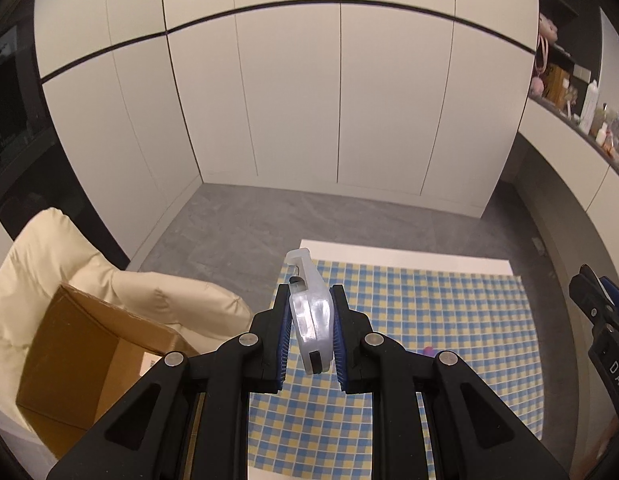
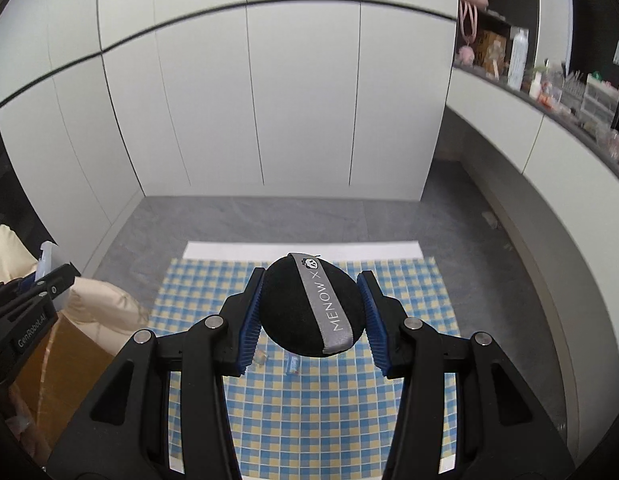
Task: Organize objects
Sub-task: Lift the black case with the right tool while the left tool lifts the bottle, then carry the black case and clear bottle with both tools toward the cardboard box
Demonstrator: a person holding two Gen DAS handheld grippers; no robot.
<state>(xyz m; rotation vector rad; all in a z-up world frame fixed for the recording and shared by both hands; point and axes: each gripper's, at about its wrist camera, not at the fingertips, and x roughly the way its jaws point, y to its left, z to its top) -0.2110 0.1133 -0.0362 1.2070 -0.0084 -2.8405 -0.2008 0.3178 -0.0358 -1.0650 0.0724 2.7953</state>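
While both grippers hang well above the checked cloth (image 2: 309,408) on the desk (image 2: 301,249), each already carries a load, so I judge the step in hand to be the carry after pick-up, not a grasp.

Left gripper (image 1: 310,334): fingers drawn in as far as they go, clamped on a translucent white case (image 1: 310,320). Its long axis runs along the fingers; the narrow hooked end points toward 12 o'clock, past the fingertips, and the end with the black tab sits back at 6 o'clock.

Right gripper (image 2: 311,314): fingers part-way open, pressed on both sides of a round black puff (image 2: 285,312). Being round, it has no long axis of its own; its grey ribbon (image 2: 323,304) runs roughly 12 to 6 o'clock, tilted slightly, with the printed face at the far end.

Open cardboard box (image 1: 89,344) sits at 8 o'clock in the left view, against a cream cushion (image 1: 49,264). Likely destination, in my judgement. Next move calls for swinging left over the box mouth and lowering before release. A few small items remain on the cloth; too small to identify.
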